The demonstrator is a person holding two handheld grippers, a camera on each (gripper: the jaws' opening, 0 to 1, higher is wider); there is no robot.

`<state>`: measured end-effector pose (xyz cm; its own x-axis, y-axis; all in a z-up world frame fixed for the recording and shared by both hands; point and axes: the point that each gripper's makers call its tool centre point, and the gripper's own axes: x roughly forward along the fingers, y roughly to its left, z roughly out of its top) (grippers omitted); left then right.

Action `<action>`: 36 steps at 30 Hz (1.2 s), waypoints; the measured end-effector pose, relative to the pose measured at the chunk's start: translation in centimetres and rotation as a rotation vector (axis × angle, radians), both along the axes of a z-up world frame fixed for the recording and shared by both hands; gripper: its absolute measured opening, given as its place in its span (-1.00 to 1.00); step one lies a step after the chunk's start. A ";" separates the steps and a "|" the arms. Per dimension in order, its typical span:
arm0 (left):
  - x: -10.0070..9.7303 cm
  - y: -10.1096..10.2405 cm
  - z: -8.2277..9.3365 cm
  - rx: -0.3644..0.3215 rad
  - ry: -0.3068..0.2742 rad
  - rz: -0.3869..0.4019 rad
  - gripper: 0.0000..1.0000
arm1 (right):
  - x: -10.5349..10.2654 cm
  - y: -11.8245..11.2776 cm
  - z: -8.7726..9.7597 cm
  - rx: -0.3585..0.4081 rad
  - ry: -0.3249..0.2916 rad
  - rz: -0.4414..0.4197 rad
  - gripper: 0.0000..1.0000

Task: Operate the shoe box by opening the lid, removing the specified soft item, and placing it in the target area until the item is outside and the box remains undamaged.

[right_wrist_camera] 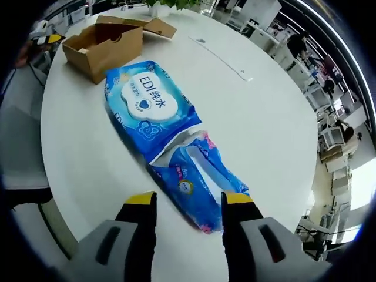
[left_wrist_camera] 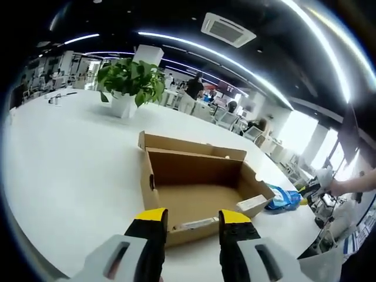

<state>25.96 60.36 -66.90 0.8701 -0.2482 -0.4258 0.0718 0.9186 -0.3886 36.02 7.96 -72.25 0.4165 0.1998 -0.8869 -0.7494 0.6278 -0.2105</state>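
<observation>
Both grippers (left_wrist_camera: 192, 222) (right_wrist_camera: 189, 202) gape empty, wipes pack (right_wrist_camera: 158, 123) outside the open shoe box (left_wrist_camera: 200, 188) (on table (left_wrist_camera: 76, 164)).

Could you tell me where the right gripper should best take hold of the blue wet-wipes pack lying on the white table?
Probably the narrow crumpled end of the blue plastic wet-wipes pack, nearest the right gripper. It lies flat on the white table, pointing between the open jaws, so come straight ahead and low; the wide end looks too broad.

I see a plain brown cardboard shoe box (left_wrist_camera: 200, 188) on a glossy white round table (left_wrist_camera: 70, 170). The soft plastic wipes pack (right_wrist_camera: 154, 111) is bright blue, with a white label patch and pink flecks. My yellow-tipped black left gripper (left_wrist_camera: 192, 218) and right gripper (right_wrist_camera: 188, 201) match.
</observation>
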 end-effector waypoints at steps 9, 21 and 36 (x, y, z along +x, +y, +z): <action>0.2 0.2 -0.2 0.012 0.001 -0.004 -0.31 | -0.3 2.4 1.6 0.137 -0.062 -0.055 -0.12; 0.5 -0.2 -0.5 0.028 -0.003 -0.034 -0.31 | -0.9 7.2 2.8 0.327 -0.113 -0.117 -0.08; 0.1 -1.6 -0.4 0.059 0.007 -0.085 -0.31 | -1.9 16.9 3.7 0.495 -0.114 -0.041 0.06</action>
